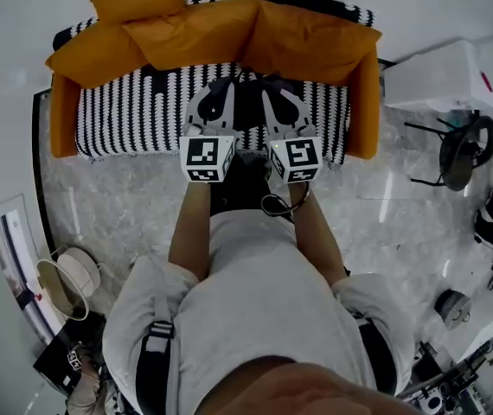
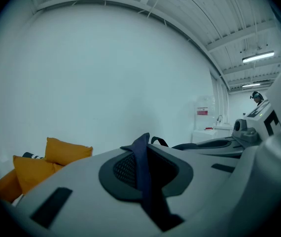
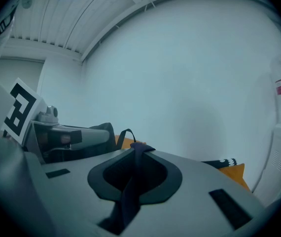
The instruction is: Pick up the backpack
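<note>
The black backpack [image 1: 244, 178] hangs in the air between my two grippers, in front of the sofa [image 1: 134, 115]. My left gripper [image 1: 223, 86] is shut on a dark blue shoulder strap [image 2: 144, 174] that runs down through its jaws. My right gripper [image 1: 269, 86] is shut on the other strap [image 3: 130, 179] in the same way. In the right gripper view the bag's dark top [image 3: 98, 131] and its carry loop [image 3: 125, 132] show just beyond the jaws, beside the left gripper [image 3: 56, 132]. Both grippers point nearly level toward the white wall.
The sofa has orange cushions [image 1: 195, 28] and a black-and-white patterned cover. A white cabinet [image 1: 441, 76] and a black chair [image 1: 463, 150] stand to the right. A white round object [image 1: 69, 275] sits on the marble floor at lower left.
</note>
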Demonstrator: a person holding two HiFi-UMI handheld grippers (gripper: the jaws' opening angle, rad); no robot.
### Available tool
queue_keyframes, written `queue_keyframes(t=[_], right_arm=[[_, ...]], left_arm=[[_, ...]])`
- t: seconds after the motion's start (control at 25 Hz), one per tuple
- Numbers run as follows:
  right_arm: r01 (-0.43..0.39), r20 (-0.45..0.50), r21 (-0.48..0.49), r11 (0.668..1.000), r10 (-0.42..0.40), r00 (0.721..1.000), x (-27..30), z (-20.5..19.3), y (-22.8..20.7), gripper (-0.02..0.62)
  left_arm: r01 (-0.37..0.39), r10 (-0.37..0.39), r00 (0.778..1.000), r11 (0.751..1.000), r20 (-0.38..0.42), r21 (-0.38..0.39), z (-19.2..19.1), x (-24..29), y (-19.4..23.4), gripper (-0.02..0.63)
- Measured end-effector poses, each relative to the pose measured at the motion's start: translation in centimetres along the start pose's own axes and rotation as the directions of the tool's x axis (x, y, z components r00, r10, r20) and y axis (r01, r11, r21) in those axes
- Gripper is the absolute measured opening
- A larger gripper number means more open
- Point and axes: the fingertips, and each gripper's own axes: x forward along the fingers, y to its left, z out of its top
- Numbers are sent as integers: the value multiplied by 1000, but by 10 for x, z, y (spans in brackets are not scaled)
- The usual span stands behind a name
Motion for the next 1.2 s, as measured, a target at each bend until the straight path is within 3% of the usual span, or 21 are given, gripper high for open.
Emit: queue_keyframes(t=[0.72,1.2], right_arm=[[42,48,6,999,-42,998,-51,16,1,55],[84,58,6,996,-85,995,-80,20,32,55]], left_arm=[[49,-50,998,998,27,40,20,-27,-40,38],[82,-83,997,994,11,78,23,-67,-45,38]])
